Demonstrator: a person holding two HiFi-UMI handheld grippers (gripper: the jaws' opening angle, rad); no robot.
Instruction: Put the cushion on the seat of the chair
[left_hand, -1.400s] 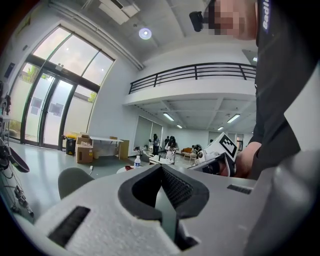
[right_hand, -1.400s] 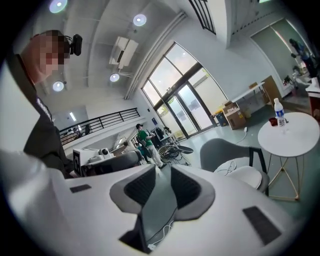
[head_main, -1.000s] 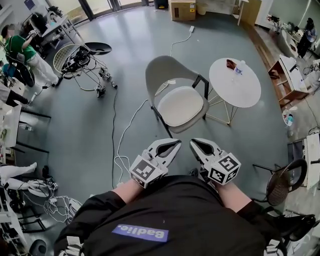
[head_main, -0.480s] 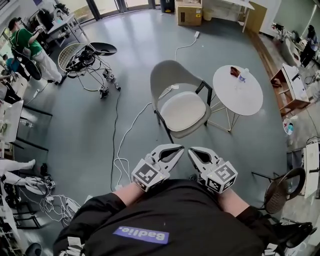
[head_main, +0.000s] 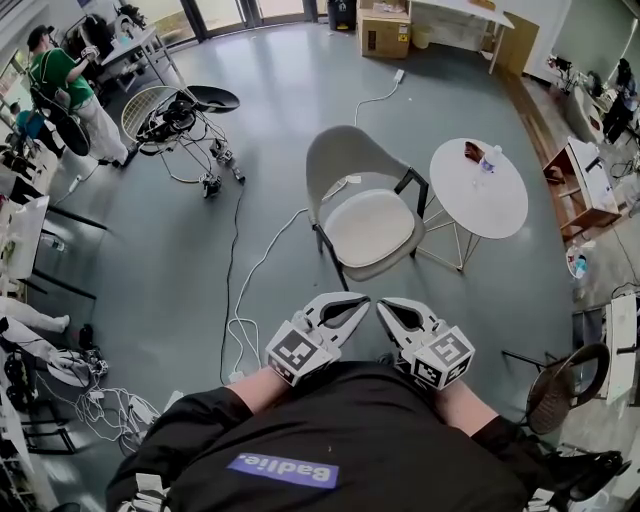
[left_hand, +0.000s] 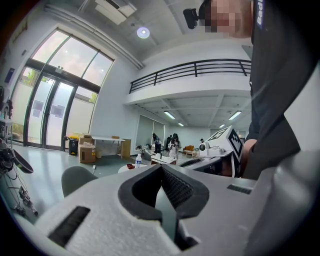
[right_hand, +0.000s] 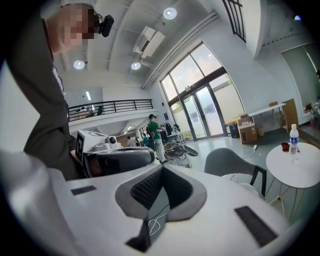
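A grey shell chair (head_main: 345, 160) stands on the floor ahead of me, and a pale cushion (head_main: 370, 227) lies flat on its seat. Both grippers are held low, close to my torso and well short of the chair. My left gripper (head_main: 360, 298) is shut with nothing in it; its tips meet in the left gripper view (left_hand: 161, 167). Beside it, my right gripper (head_main: 383, 303) is also shut and empty, its tips together in the right gripper view (right_hand: 162, 167). The chair (right_hand: 227, 161) shows beyond the right gripper's jaws.
A round white table (head_main: 483, 187) with a bottle (head_main: 489, 157) stands right of the chair. White and black cables (head_main: 240, 290) trail over the floor on the left. A person in green (head_main: 65, 80) stands far left. A dark chair (head_main: 565, 385) sits at lower right.
The right gripper has drifted slightly toward the left one. The head view has shifted a little, so the chair sits a bit lower in the picture. The cushion has not moved.
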